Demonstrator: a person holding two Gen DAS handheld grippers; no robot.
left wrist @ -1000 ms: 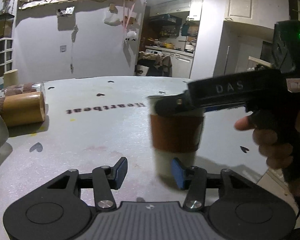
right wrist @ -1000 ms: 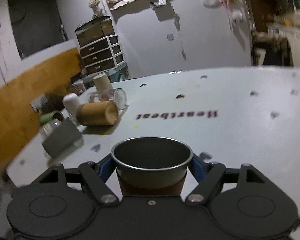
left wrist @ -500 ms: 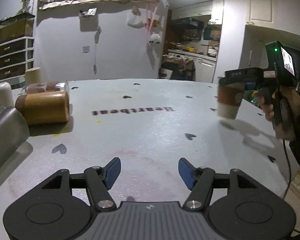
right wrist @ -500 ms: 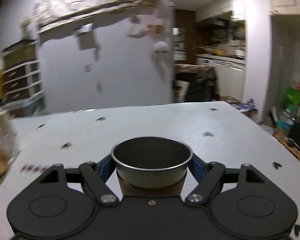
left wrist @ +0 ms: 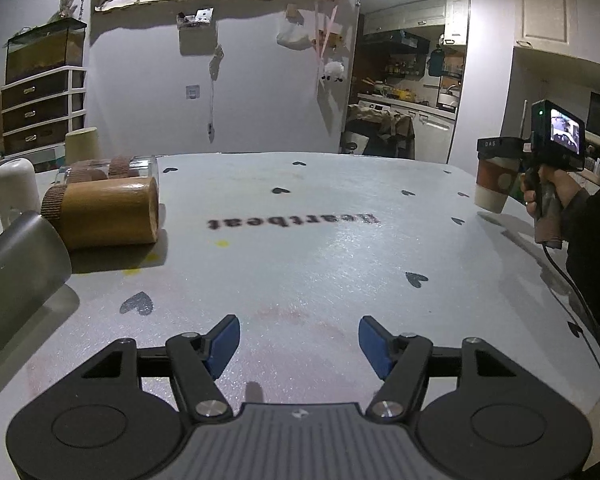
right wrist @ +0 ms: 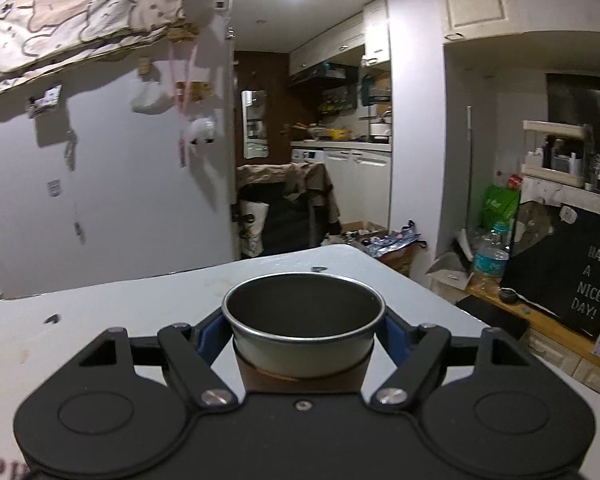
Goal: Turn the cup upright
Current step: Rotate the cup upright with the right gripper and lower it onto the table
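Note:
A white paper cup (right wrist: pixel 303 334) with a brown sleeve stands upright, mouth up, between the blue pads of my right gripper (right wrist: pixel 303 340), which is shut on it. In the left wrist view the same cup (left wrist: pixel 495 185) is held just above the table's far right edge by the right gripper (left wrist: pixel 500 148). My left gripper (left wrist: pixel 299 340) is open and empty, low over the near middle of the white table (left wrist: pixel 300 260).
At the table's left lie a grey metal cup (left wrist: pixel 18 276), a brown cylinder (left wrist: pixel 104 212) and a clear glass (left wrist: pixel 112 166). A white bottle (left wrist: pixel 14 190) and a cream cup (left wrist: pixel 82 146) stand behind them. The right table edge (right wrist: pixel 440 300) drops to cluttered floor.
The right gripper carried the upright cup away from the left gripper to the table's far right edge and swung its view rightward. The left gripper pulled back slightly.

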